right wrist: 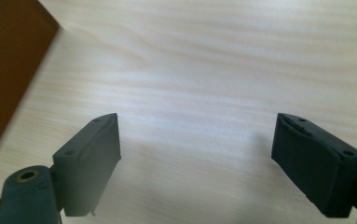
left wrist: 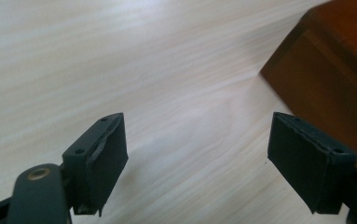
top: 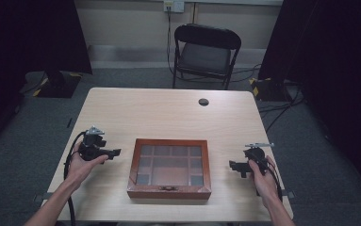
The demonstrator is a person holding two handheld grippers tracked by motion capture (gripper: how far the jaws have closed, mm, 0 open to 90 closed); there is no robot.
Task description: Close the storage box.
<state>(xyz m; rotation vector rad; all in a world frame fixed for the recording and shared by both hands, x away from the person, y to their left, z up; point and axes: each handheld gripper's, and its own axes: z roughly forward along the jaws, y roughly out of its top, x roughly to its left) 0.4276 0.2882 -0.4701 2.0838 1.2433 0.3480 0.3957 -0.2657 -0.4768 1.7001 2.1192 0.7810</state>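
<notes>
I've got the wooden box (top: 169,168) sitting shut on the table (top: 168,113), right between my two grippers. Left gripper (top: 113,152): jaws spread wide, nothing between them, bare table under them, the box just off the right-hand jaw. Right gripper (top: 233,166): jaws wide apart too, empty, box off beyond the left-hand jaw.
</notes>
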